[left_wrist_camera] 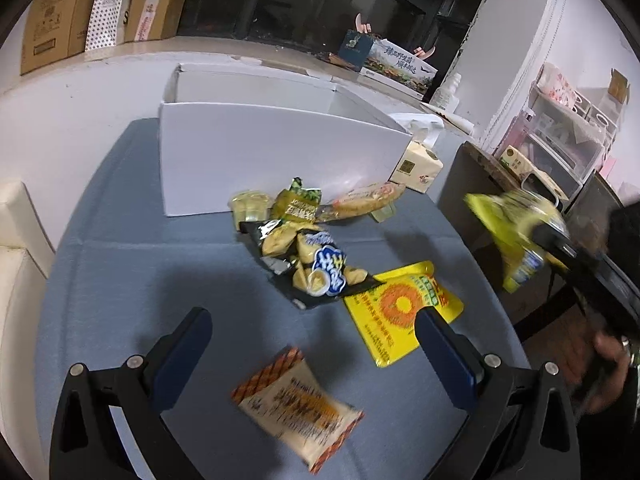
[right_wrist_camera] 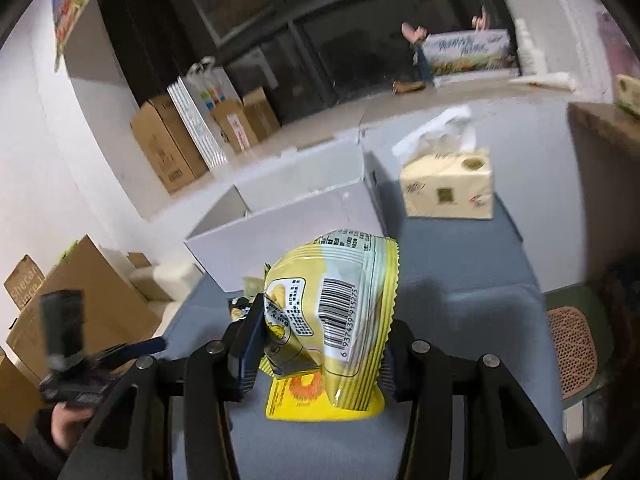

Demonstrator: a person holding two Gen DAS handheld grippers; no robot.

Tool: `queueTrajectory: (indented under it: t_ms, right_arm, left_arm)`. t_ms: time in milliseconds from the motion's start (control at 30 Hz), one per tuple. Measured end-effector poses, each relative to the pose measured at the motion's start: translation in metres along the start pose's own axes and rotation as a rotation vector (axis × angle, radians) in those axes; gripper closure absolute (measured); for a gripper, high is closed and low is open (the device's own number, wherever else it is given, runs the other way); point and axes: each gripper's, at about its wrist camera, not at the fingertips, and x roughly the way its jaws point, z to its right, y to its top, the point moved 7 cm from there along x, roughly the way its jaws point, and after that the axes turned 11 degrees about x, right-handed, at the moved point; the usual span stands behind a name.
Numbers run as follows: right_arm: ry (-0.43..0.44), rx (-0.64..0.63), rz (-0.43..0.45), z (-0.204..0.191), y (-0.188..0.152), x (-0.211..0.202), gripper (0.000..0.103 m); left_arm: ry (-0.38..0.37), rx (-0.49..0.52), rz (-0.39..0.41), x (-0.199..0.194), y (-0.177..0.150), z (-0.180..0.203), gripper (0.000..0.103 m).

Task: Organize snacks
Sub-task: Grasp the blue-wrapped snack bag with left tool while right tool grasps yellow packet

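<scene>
Right gripper (right_wrist_camera: pixel 316 354) clamps a yellow bag (right_wrist_camera: pixel 340 300) aloft, white box (right_wrist_camera: pixel 280 224) at 12 o'clock, so carry it clear over the rim before releasing, while the left gripper (left_wrist_camera: pixel 316 352) hangs open above a packet (left_wrist_camera: pixel 298 404).

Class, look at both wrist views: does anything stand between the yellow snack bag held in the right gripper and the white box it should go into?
Nothing visible blocks it. The yellow snack bag is lifted in the right gripper, above the loose snacks lying in front of the white box, whose top is open.
</scene>
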Motion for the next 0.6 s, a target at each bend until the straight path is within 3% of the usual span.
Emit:
queueTrajectory:
  t_ms: [300,500,533,600]
  right_arm:
    - [0.006,0.061,0.023,0.012,-0.026,-0.051,0.051]
    - [-0.023,0.069,0.024,0.02,-0.025,-0.053,0.051]
    - [-0.018,0.065,0.018,0.019,-0.026,-0.052,0.051]
    - [-0.021,0.057,0.009,0.017,-0.029,-0.049,0.051]
  left_arm:
    - [0.018,-0.045,-0.06,0.049,0.023,-0.005,0.0]
    - [0.02,-0.133,-0.125,0.092,0.027,-0.021,0.001]
    - [0.011,-0.137,-0.124,0.096,0.029,-0.02,0.005]
    - [-0.007,-0.113,-0.129,0.105,0.033,-0.015,0.036]
